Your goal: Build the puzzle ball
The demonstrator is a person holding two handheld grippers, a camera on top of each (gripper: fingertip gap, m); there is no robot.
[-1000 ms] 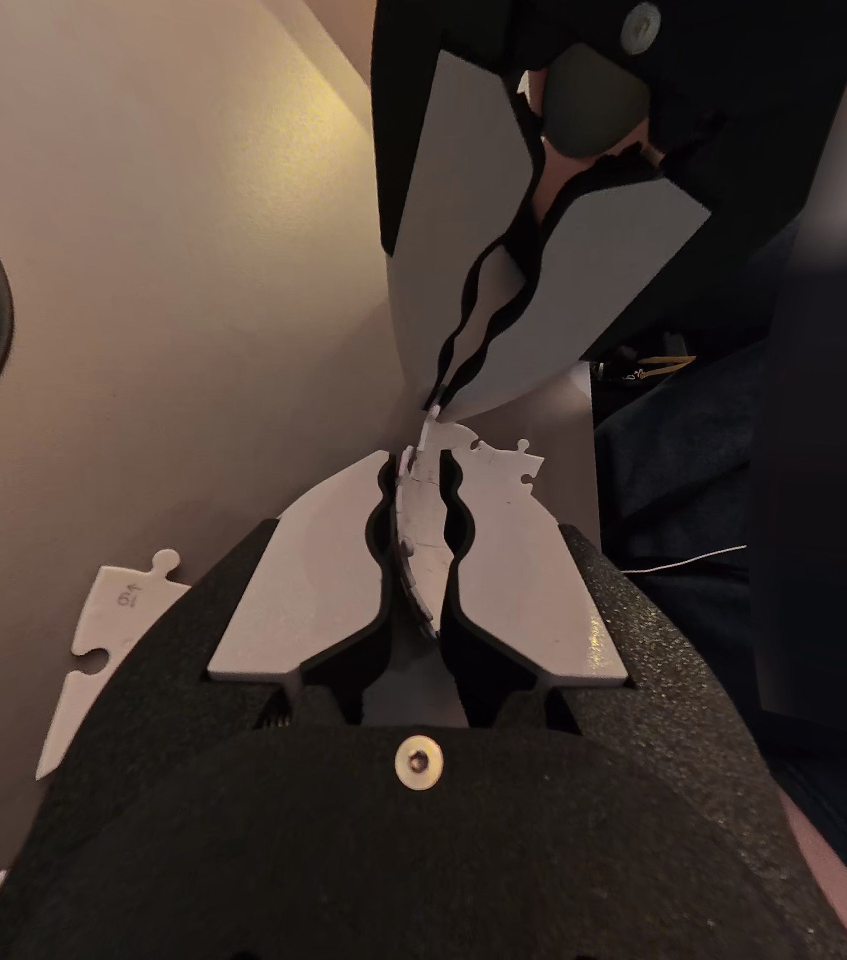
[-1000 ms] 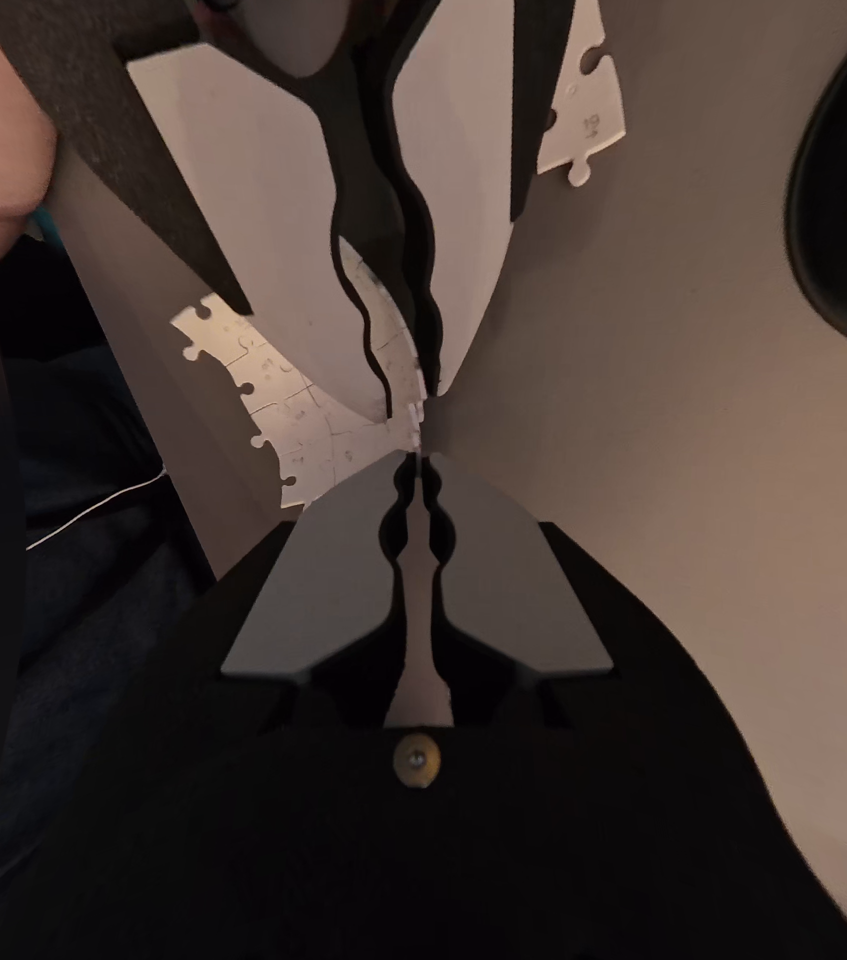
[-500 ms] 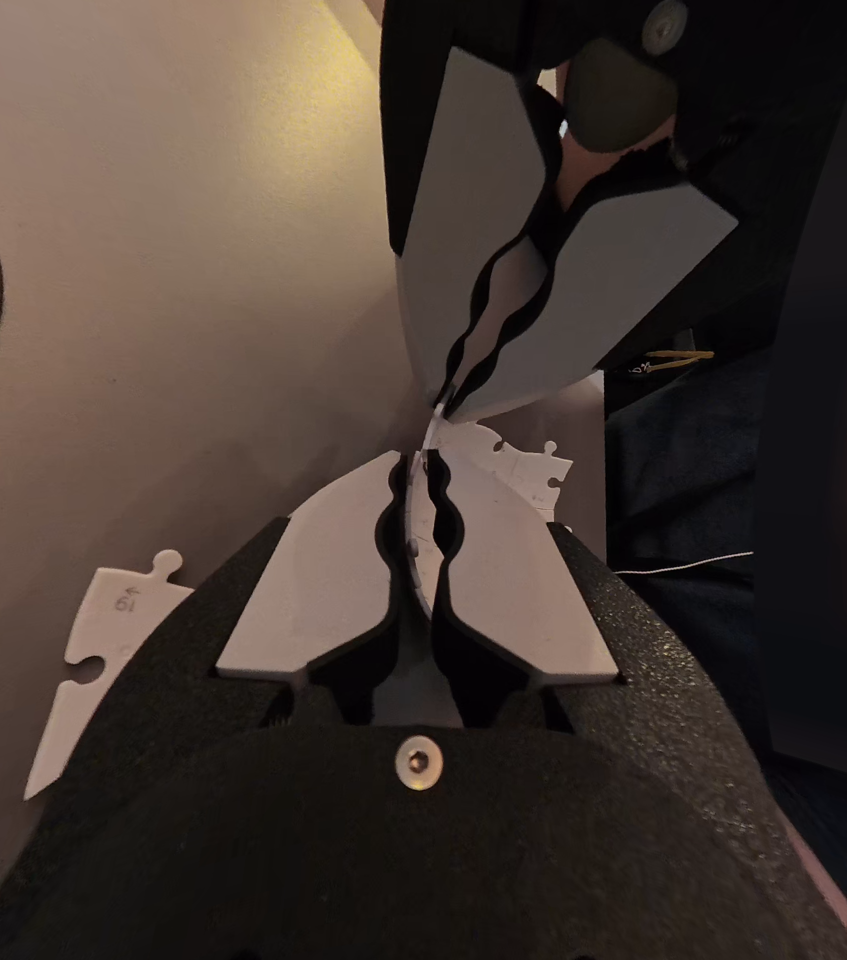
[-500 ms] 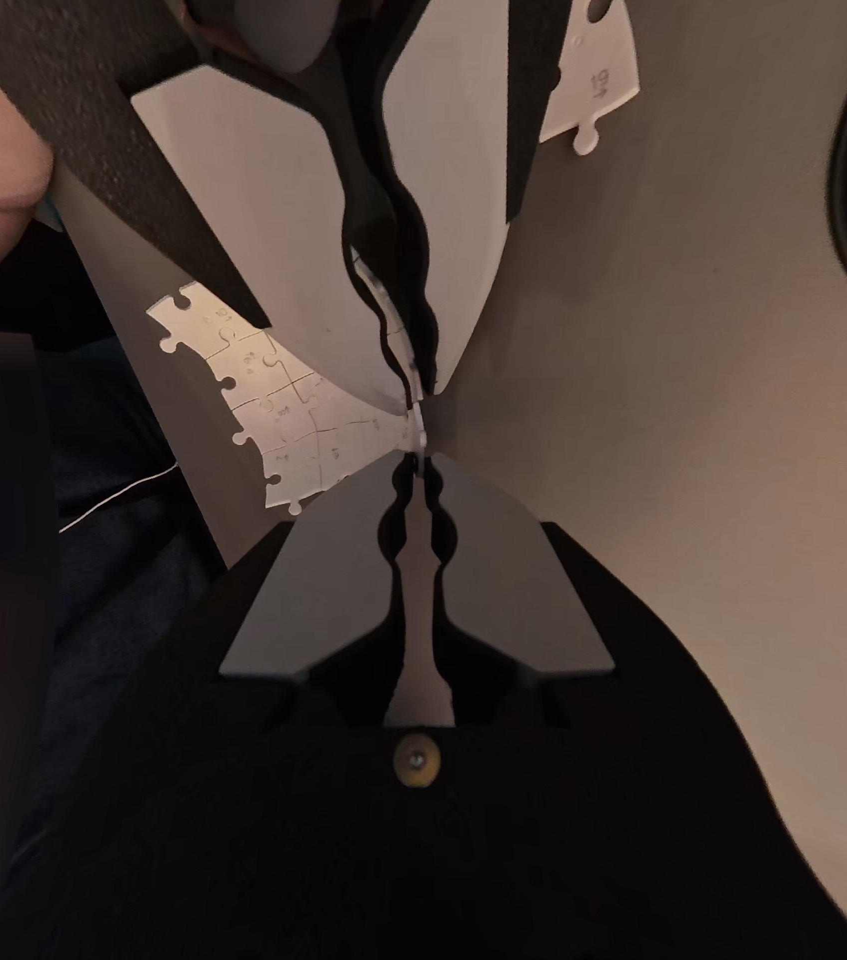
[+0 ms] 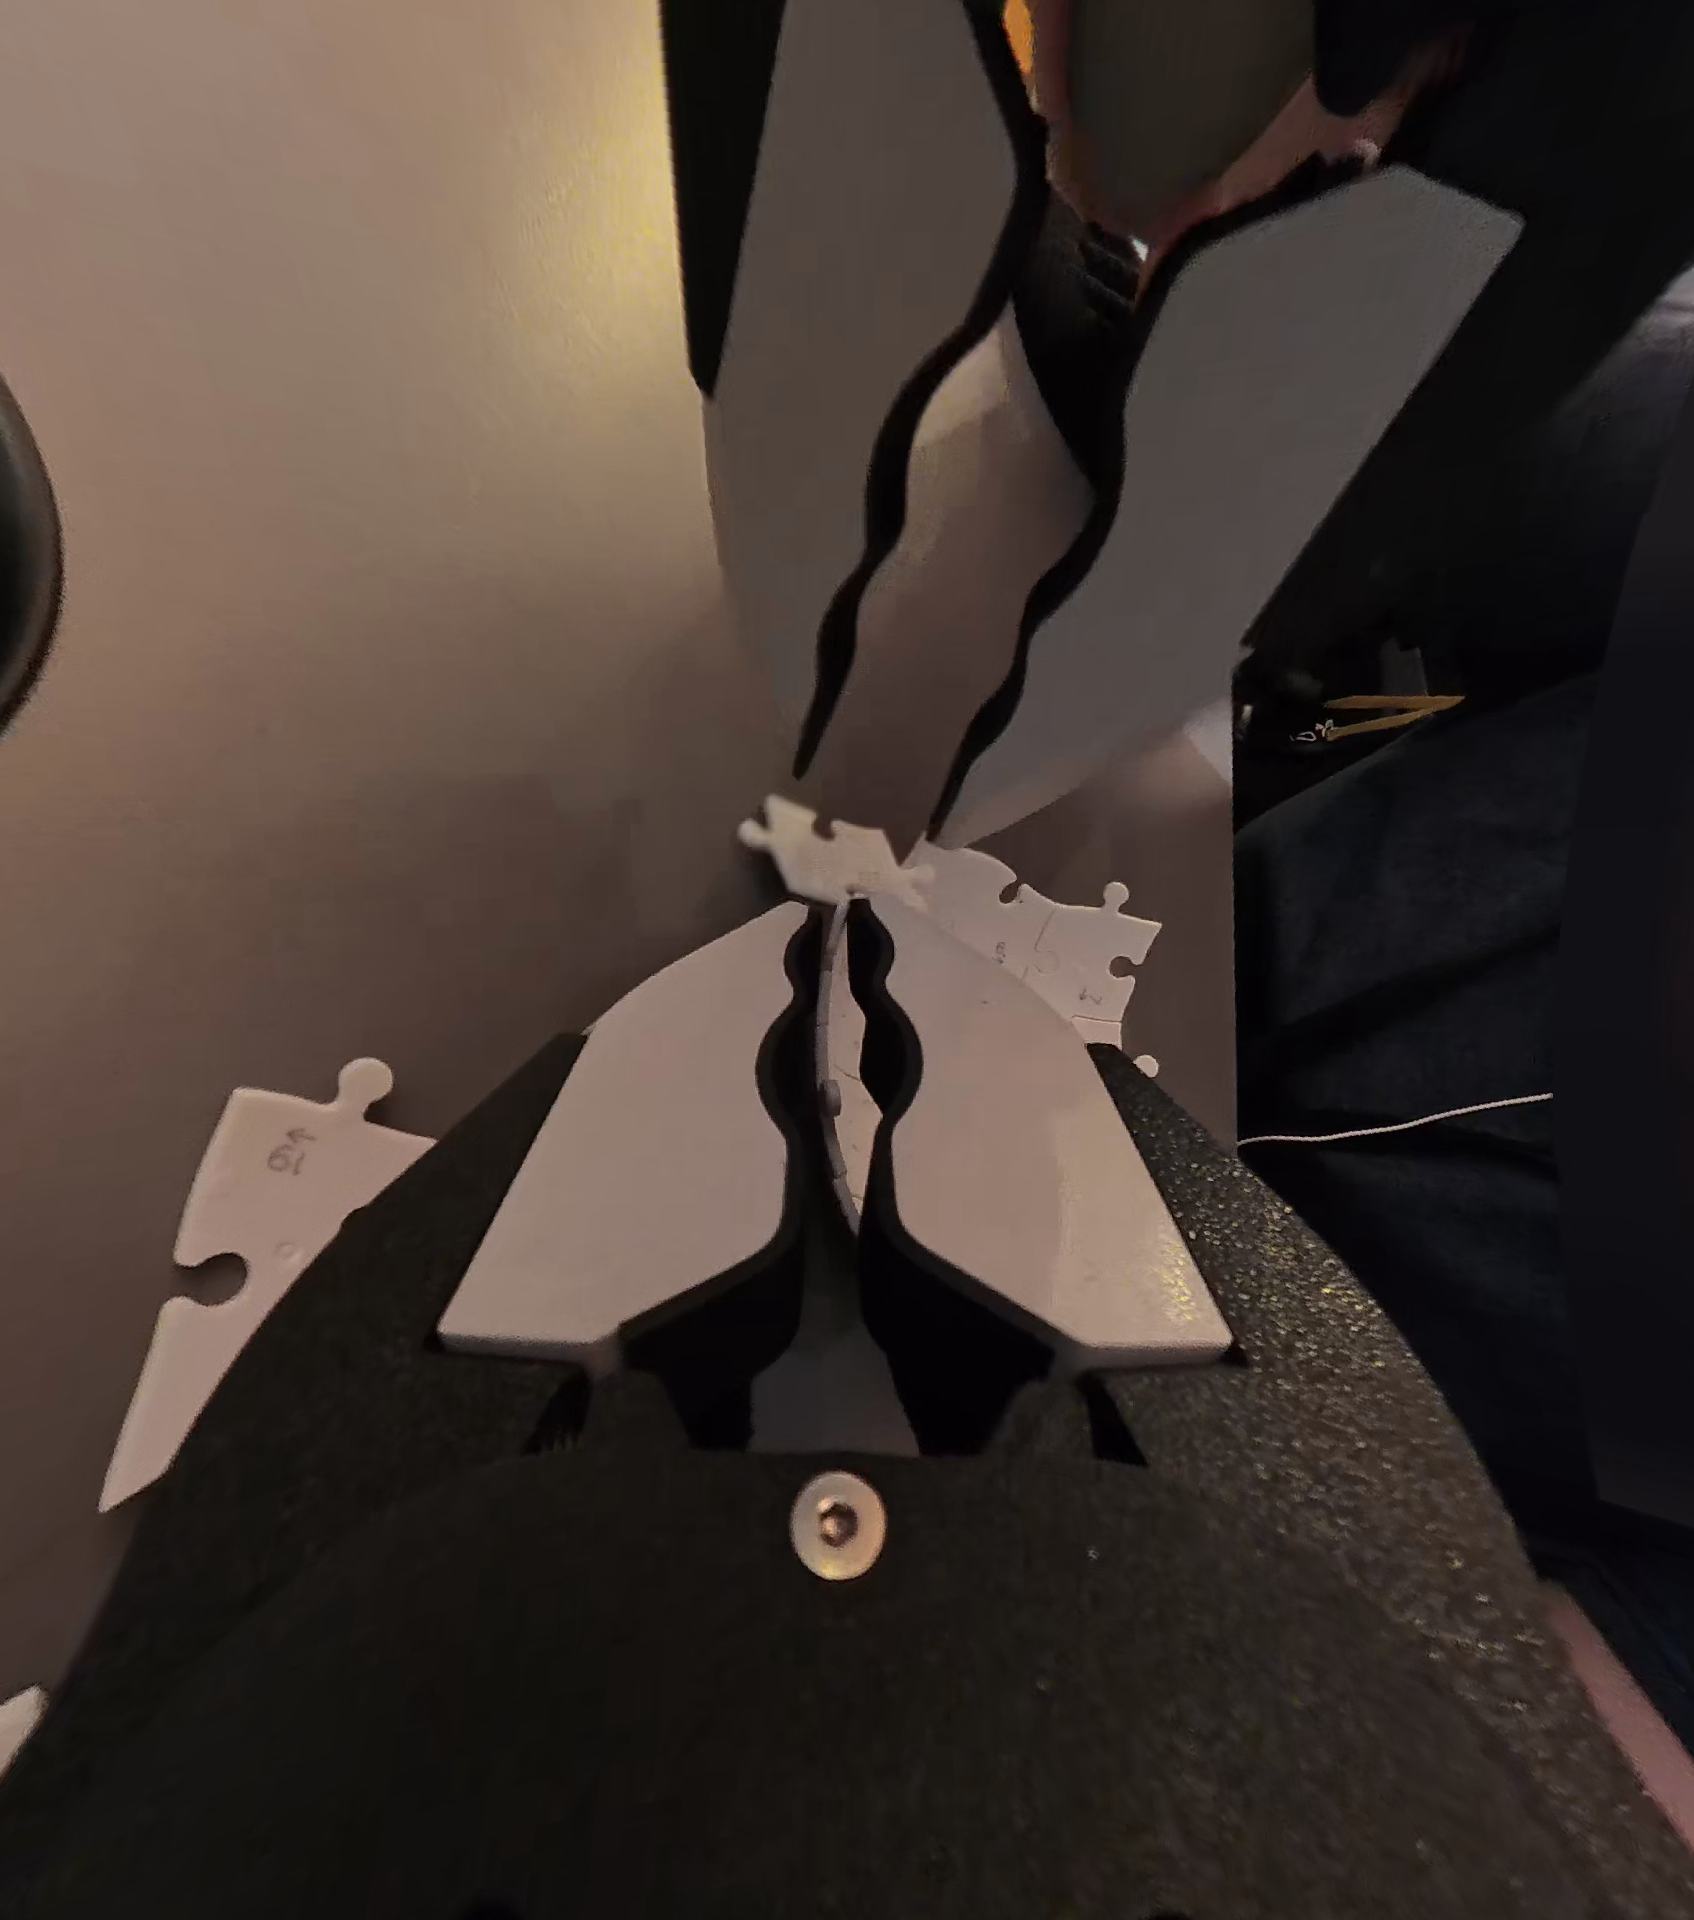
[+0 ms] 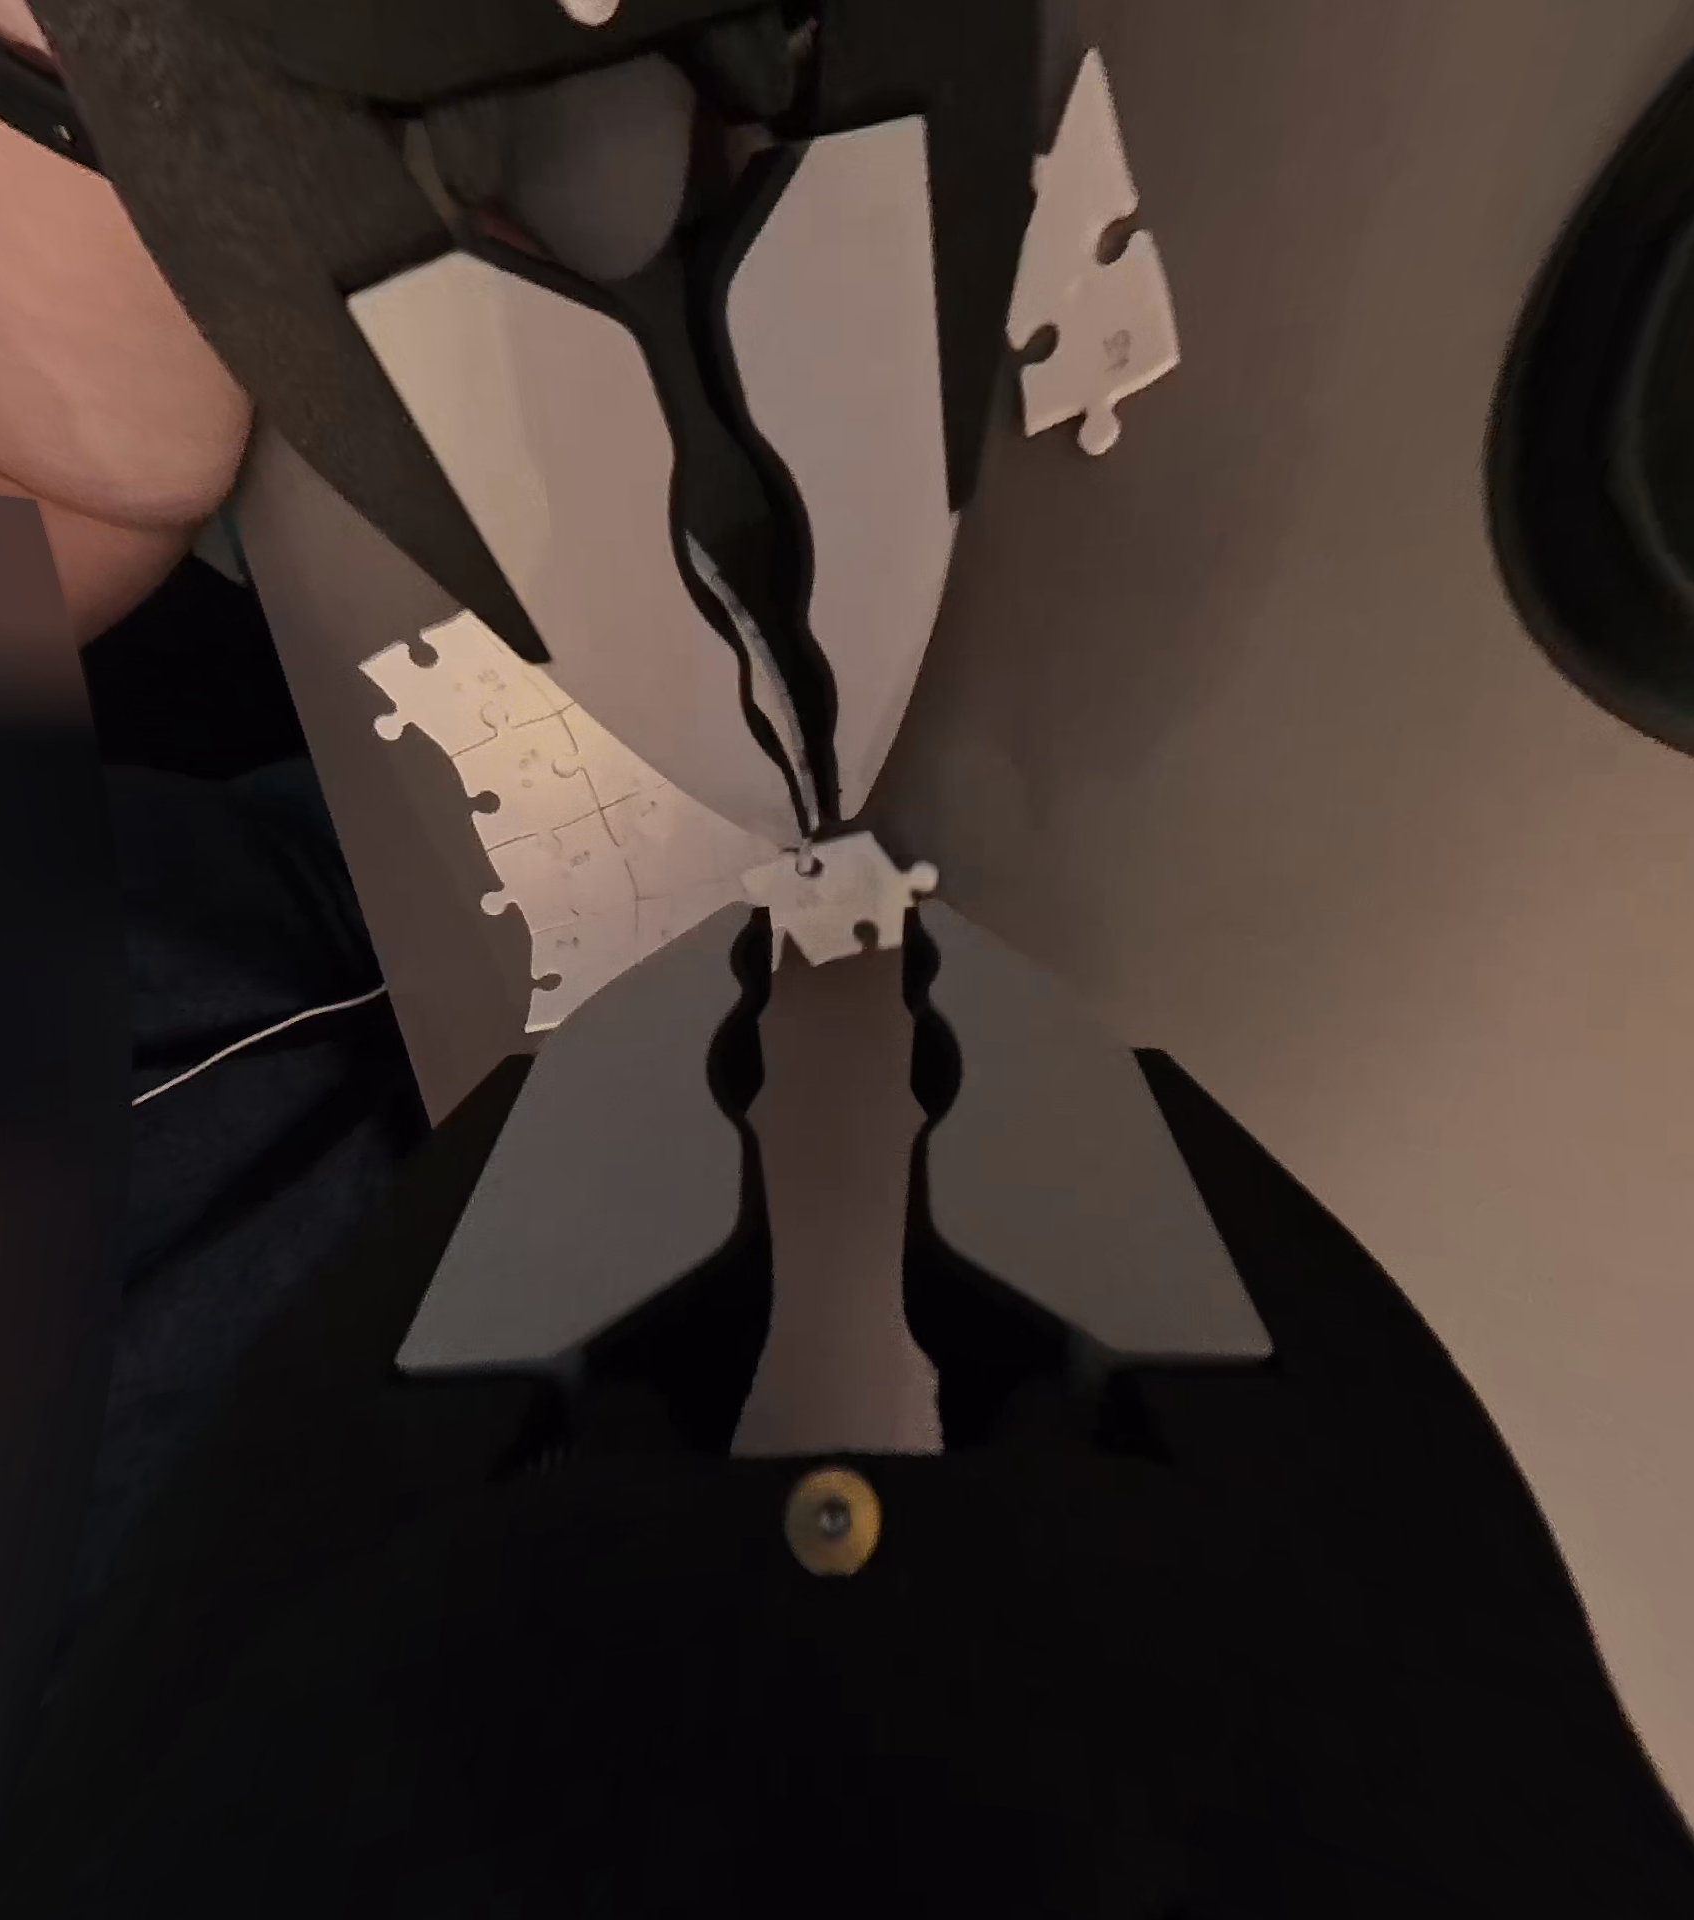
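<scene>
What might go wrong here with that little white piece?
The right gripper is open, so the small piece hangs only by its joint with the assembled section; it may drop off. The left gripper pinches that section by its thin edge, so it might twist or slip.

The joined puzzle section point(image 5: 1051, 935) is mostly hidden behind the left gripper's point(image 5: 830, 914) fingers point(image 5: 978, 1122).

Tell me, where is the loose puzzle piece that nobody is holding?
The loose puzzle piece lies flat on the table, low on the left in the left wrist view, beside the left gripper. The right wrist view shows it at top right.
</scene>
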